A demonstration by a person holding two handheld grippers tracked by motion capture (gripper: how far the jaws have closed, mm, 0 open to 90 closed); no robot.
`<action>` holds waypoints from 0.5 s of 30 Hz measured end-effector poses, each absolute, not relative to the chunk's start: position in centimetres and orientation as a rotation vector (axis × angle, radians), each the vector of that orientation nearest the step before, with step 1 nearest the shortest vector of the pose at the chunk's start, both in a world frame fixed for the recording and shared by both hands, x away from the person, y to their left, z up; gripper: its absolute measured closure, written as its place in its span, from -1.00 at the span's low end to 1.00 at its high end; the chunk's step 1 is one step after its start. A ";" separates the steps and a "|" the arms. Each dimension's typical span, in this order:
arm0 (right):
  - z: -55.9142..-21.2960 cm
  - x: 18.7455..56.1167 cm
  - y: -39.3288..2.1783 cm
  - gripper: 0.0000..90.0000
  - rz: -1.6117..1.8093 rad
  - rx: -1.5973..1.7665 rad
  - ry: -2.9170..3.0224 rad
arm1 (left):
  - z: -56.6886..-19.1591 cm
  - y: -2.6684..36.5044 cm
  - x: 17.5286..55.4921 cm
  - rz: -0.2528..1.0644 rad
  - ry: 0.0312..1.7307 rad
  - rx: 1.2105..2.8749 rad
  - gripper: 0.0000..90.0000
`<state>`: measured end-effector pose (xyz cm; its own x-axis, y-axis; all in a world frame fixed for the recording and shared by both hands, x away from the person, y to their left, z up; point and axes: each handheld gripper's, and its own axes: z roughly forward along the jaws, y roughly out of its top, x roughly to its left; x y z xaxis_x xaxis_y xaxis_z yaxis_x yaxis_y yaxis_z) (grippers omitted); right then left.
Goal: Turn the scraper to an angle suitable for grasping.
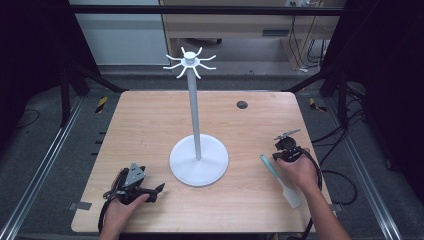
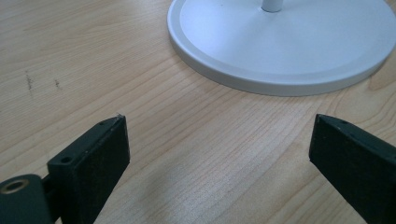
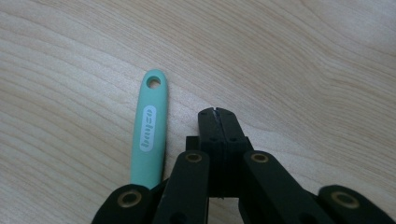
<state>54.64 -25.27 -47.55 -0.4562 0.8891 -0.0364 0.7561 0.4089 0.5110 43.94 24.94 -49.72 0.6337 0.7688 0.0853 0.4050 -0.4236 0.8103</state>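
I see my left hand-held gripper [image 1: 159, 189] resting low on the wooden surface [image 1: 150, 120], jaws spread wide and empty, pointing at the round base of the white stand [image 1: 198, 159] just beyond them. My right hand-held gripper [image 3: 217, 115] has its 2 jaws pressed together on nothing. The mint-handled spatula [image 3: 150, 128] lies flat just beside it, at its left in the right gripper view.

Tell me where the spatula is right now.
In the high view the spatula lies flat on the table's right side, right of the white stand's base, beside the right claw. Its mint handle points away from the person.
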 end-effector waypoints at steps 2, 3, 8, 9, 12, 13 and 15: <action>-47.5 54.6 -25.2 1.00 0.629 1.424 2.371 | -49.7 24.9 43.9 0.582 0.916 2.057 -0.90; -47.5 54.6 -25.2 1.00 0.629 1.424 2.371 | -49.7 25.0 44.0 0.582 0.914 2.058 -0.90; -47.6 54.6 -25.0 1.00 0.621 1.421 2.380 | -49.7 25.0 44.0 0.582 0.914 2.059 -0.90; -47.6 54.6 -25.0 1.00 0.623 1.421 2.381 | -49.7 25.0 44.0 0.582 0.917 2.057 -0.90; -47.6 54.6 -24.9 1.00 0.628 1.419 2.386 | -49.7 25.0 44.0 0.582 0.916 2.057 -0.90; -47.6 54.6 -24.9 1.00 0.626 1.418 2.387 | -49.7 25.0 44.0 0.582 0.916 2.057 -0.90; -47.6 54.6 -24.8 1.00 0.626 1.414 2.391 | -49.7 25.0 43.9 0.583 0.916 2.057 -0.90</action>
<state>54.62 -24.82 -47.61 -0.4746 0.8797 -0.0301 0.7522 0.4231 0.5052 43.95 24.97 -49.70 0.6325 0.7696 0.0870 0.4044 -0.4239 0.8104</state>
